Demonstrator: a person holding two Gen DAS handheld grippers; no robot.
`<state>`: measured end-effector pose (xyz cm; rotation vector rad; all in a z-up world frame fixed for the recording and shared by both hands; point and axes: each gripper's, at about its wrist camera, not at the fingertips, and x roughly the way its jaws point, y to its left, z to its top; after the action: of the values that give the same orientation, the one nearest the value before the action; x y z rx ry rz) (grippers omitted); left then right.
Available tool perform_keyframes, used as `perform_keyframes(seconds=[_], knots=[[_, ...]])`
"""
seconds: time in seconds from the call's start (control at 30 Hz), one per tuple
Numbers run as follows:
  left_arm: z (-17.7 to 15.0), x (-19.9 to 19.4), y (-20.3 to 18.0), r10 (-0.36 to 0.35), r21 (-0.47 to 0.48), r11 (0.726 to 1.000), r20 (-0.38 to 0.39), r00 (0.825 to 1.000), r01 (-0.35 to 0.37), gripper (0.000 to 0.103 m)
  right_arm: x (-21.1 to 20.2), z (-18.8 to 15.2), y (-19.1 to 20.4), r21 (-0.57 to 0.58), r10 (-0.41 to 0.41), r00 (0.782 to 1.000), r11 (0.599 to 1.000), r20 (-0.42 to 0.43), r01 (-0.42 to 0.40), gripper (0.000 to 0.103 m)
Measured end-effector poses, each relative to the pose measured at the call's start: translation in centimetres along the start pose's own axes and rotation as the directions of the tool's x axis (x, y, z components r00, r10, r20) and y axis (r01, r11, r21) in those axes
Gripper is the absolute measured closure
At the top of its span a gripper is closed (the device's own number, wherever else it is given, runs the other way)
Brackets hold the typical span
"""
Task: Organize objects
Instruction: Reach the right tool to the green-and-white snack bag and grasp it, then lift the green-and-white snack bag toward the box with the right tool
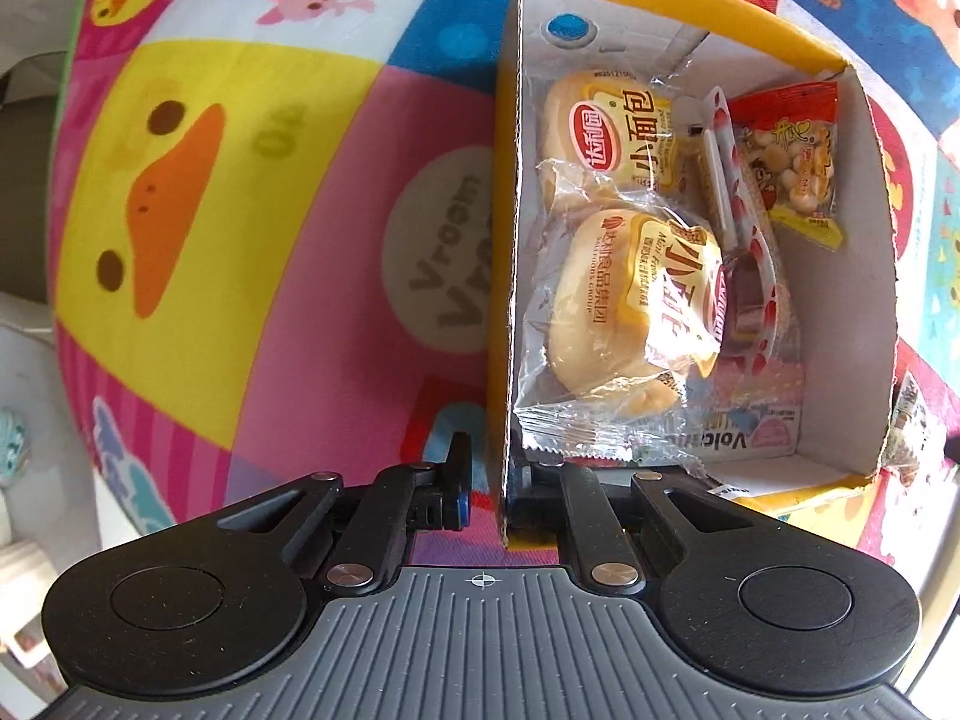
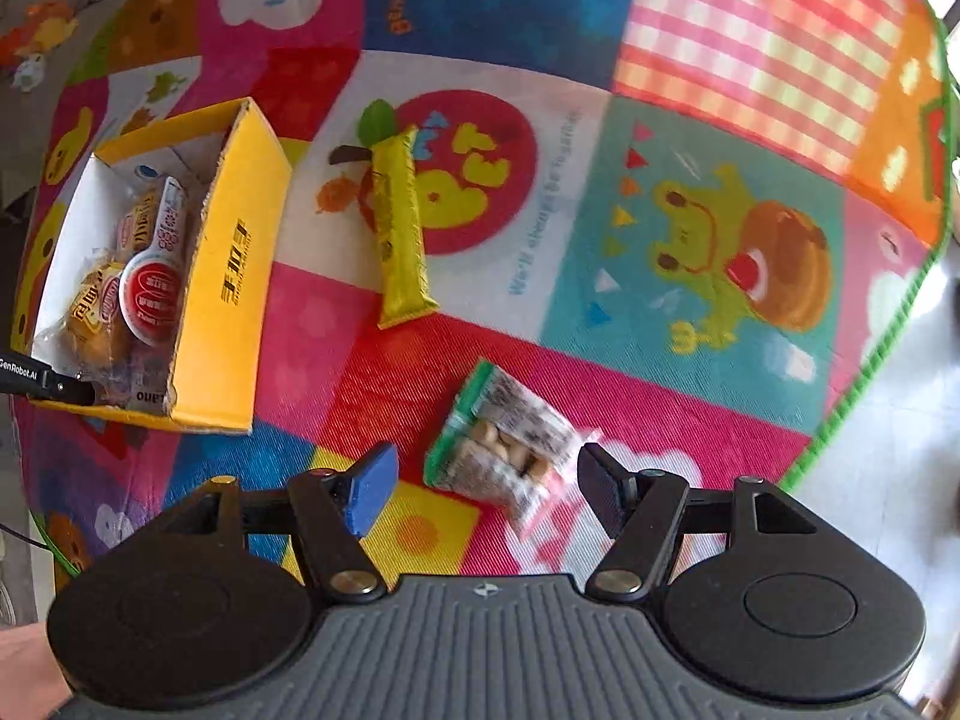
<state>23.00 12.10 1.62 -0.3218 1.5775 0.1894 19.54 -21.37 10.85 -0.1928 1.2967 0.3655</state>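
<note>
A yellow cardboard box (image 1: 507,180) lies on a cartoon play mat (image 1: 270,210). It holds two wrapped buns (image 1: 624,312), a red peanut packet (image 1: 792,162) and a long red-and-white packet (image 1: 738,192). My left gripper (image 1: 498,480) is shut on the box's near-left wall, one finger outside, one inside. The box also shows in the right wrist view (image 2: 234,276). My right gripper (image 2: 486,492) is open, its fingers either side of a green-edged clear snack packet (image 2: 504,450) on the mat. A yellow-green snack bar (image 2: 399,228) lies further away.
The mat's green edge (image 2: 870,372) runs at the right with pale floor (image 2: 888,456) beyond. The left gripper's arm (image 2: 42,381) shows at the box's near-left corner in the right wrist view.
</note>
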Motion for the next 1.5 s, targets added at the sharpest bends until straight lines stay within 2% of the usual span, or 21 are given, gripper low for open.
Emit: perform_keyframes(seconds=[0.1,0.2,0.3,0.37,0.57,0.67,0.73,0.8,0.9,1.03,1.13,1.2,1.33,1.5], knots=[[-0.8,-0.7,-1.0,-0.011,-0.022,1.0,0.018,1.0,0.011,0.092,1.0,2.0,-0.2,-0.063,0.051,0.999,0.997,0.0,-0.051,0.036],[-1.2,-0.9,-1.2,-0.013,-0.06,0.998,0.033,0.999,0.015,0.092,1.9,1.8,-0.6,-0.172,0.079,0.996,0.981,-0.043,-0.085,0.033],[-1.5,-0.9,-0.8,-0.016,-0.103,0.994,0.038,0.999,0.02,0.092,1.5,-0.6,-0.3,-0.374,0.074,0.997,0.924,-0.037,-0.082,0.033],[-1.6,-0.9,-1.0,-0.009,-0.113,0.993,0.042,0.999,0.014,0.092,1.5,-2.2,-0.1,-0.453,0.072,0.996,0.887,-0.05,-0.087,0.033],[-2.6,-0.3,-1.1,-0.012,-0.148,0.989,0.058,0.998,0.02,0.092,3.0,-3.4,0.2,-0.511,0.072,0.995,0.854,-0.062,-0.093,0.033],[-2.9,-0.3,-1.2,-0.016,-0.156,0.987,0.064,0.998,0.026,0.092,5.1,-3.6,1.3,-0.604,0.028,0.997,0.794,-0.077,-0.069,0.032],[-2.9,-0.3,-0.8,-0.024,-0.147,0.989,0.059,0.998,0.032,0.092,6.3,-3.7,1.6,-0.65,-0.009,0.998,0.76,-0.06,-0.032,0.023],[-2.9,-0.4,-0.9,-0.03,-0.135,0.99,0.058,0.998,0.038,0.092,6.6,-3.0,1.2,-0.604,0.006,0.996,0.795,-0.085,-0.057,0.023],[-2.5,-0.2,-0.7,-0.035,-0.127,0.991,0.05,0.998,0.041,0.092,6.1,-2.4,0.6,-0.512,0.025,0.995,0.856,-0.101,-0.074,0.04],[-1.5,-0.3,-0.4,-0.026,-0.091,0.995,0.023,0.999,0.028,0.092,4.4,-3.1,0.2,-0.404,0.063,0.993,0.909,-0.1,-0.098,0.044],[-0.7,-0.3,-0.9,-0.021,-0.036,0.999,0.002,1.0,0.021,0.092,1.5,-3.5,-0.3,-0.25,0.12,0.99,0.959,-0.069,-0.134,0.045],[0.1,-0.4,-1.0,-0.025,-0.01,1.0,-0.013,1.0,0.025,0.092,-1.4,-3.9,-0.3,-0.127,0.152,0.988,0.98,-0.011,-0.152,0.045],[1.6,0.2,-1.5,-0.056,0.066,0.996,-0.041,0.998,0.059,0.093,-6.2,-4.6,0.2,0.071,0.17,0.982,0.982,0.081,-0.176,0.045],[3.7,0.3,-3.2,-0.113,0.132,0.984,-0.032,0.993,0.117,0.091,-9.5,-5.7,2.2,0.252,0.139,0.987,0.955,0.075,-0.154,0.045]])
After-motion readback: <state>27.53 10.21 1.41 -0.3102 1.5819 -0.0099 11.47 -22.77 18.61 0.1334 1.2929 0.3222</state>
